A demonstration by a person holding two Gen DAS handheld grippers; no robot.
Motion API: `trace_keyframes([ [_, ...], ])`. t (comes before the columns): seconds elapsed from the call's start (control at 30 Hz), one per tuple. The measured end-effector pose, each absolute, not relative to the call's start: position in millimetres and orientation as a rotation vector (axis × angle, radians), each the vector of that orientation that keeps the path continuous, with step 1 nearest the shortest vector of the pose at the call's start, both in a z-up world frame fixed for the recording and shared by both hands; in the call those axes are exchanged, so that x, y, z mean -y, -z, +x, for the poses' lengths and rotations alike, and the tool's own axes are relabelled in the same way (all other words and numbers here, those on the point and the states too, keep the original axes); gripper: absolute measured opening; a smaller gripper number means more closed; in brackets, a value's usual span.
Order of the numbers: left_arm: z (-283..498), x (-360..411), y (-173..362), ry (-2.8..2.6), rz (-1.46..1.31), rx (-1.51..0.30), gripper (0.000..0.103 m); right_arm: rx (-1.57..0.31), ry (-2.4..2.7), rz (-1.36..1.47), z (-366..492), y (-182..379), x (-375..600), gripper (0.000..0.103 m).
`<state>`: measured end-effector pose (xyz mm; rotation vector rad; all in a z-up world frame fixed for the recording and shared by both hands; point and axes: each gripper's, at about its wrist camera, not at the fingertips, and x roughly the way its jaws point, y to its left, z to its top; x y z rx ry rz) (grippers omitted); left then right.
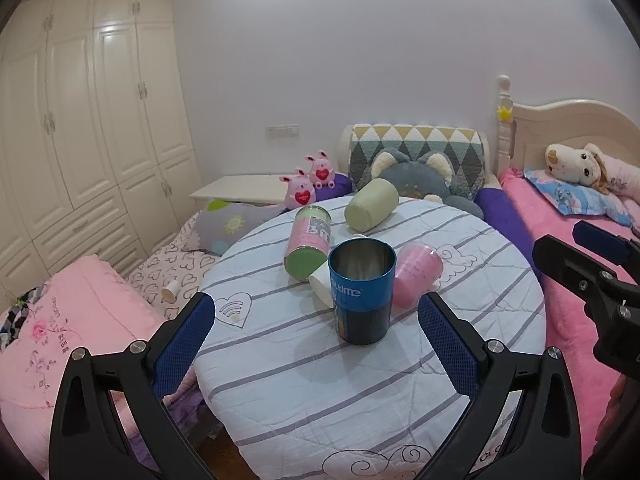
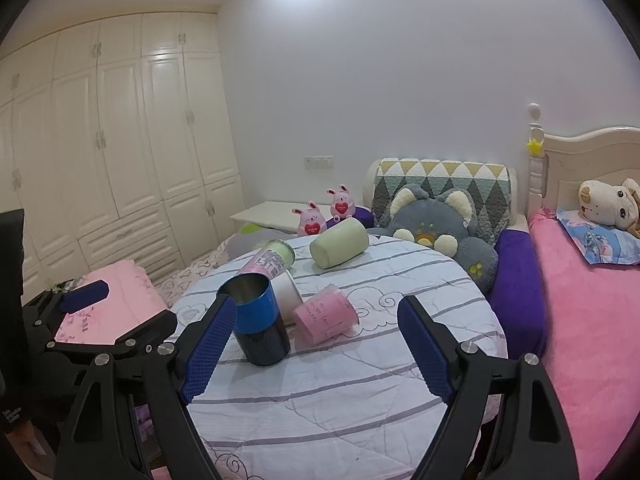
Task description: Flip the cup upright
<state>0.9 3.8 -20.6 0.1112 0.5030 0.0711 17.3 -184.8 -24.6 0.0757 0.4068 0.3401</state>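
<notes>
A blue metal cup [image 1: 362, 290] [image 2: 258, 318] stands upright, mouth up, on the round striped table [image 1: 380, 380] [image 2: 340, 384]. Behind it lie a pink cup [image 1: 416, 278] [image 2: 325, 314], a white cup [image 1: 322, 282] [image 2: 289, 291], a pink-and-green can [image 1: 309, 242] [image 2: 272, 260] and a pale green cup [image 1: 371, 205] [image 2: 339, 242], all on their sides. My left gripper [image 1: 316, 320] is open and empty, just short of the blue cup. My right gripper [image 2: 316, 332] is open and empty, in front of the pink cup.
The right gripper shows at the right edge of the left wrist view [image 1: 592, 276]; the left gripper shows at the left of the right wrist view [image 2: 80, 312]. Plush toys [image 1: 420, 180], a pink bed [image 2: 592, 320] and pink bedding [image 1: 60, 320] surround the table.
</notes>
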Motion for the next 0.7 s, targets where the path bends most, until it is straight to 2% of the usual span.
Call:
trace_keyframes([
  [0.7, 8, -8, 23, -0.095, 0.119, -0.511, 0.103, -0.424, -0.362, 0.058, 20, 25, 174, 0.084],
])
